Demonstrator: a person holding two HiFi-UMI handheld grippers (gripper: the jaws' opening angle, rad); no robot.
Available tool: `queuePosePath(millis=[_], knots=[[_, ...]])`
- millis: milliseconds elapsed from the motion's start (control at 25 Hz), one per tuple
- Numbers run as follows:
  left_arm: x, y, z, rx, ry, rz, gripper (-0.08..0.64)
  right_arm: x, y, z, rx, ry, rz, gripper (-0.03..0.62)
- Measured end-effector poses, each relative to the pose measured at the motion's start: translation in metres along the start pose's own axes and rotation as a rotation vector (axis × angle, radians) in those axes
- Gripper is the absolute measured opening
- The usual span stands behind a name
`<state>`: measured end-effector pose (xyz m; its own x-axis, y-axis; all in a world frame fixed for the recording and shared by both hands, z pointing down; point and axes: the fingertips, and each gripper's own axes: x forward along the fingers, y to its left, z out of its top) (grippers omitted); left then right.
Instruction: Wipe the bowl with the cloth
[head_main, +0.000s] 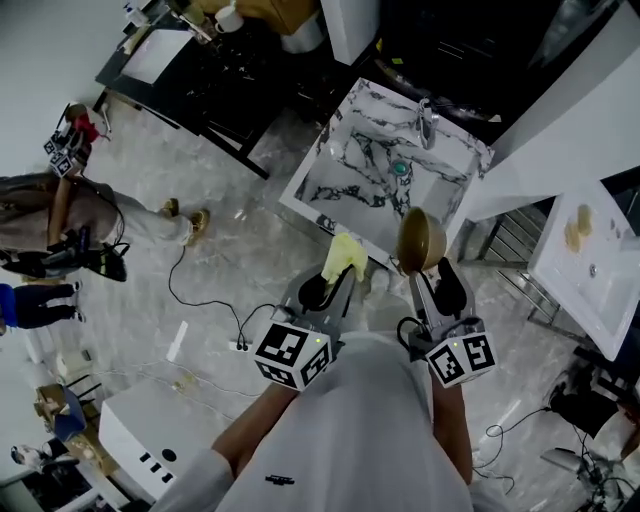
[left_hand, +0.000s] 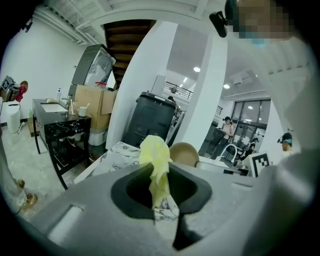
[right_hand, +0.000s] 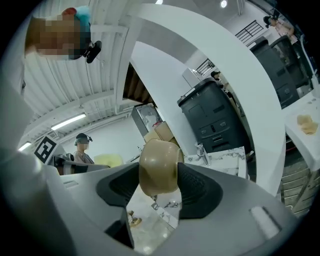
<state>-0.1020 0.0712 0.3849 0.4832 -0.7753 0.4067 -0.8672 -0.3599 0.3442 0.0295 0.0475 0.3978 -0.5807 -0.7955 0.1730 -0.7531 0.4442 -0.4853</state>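
My left gripper (head_main: 335, 280) is shut on a crumpled yellow cloth (head_main: 344, 256), which sticks up from between the jaws in the left gripper view (left_hand: 155, 155). A tan bowl (head_main: 421, 240) is clamped by its rim in my right gripper (head_main: 430, 272), held up on edge in the air. In the right gripper view the bowl (right_hand: 158, 167) fills the gap between the jaws. Cloth and bowl are apart, side by side, above the near edge of a marbled sink (head_main: 345, 170). The bowl (left_hand: 184, 154) also shows just right of the cloth.
A faucet (head_main: 427, 122) stands at the marbled sink's far side. A white counter (head_main: 590, 290) lies at the right with a small sponge (head_main: 574, 228). Dark shelving (head_main: 215, 70) is at the back left. People (head_main: 60, 215) stand on the floor at left, where cables trail.
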Motion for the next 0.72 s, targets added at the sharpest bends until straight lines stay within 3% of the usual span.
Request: queuePosePath(millis=[200, 720], knots=[[0.035, -0.001, 0.012, 0.010, -0.012, 0.011, 0.061, 0.019, -0.031, 0.008, 0.018, -0.008, 0.033, 0.249], [0.086, -0.015, 0.036, 0.017, 0.012, 0.038, 0.061, 0.054, -0.054, 0.030, 0.021, 0.049, 0.212, 0.249]])
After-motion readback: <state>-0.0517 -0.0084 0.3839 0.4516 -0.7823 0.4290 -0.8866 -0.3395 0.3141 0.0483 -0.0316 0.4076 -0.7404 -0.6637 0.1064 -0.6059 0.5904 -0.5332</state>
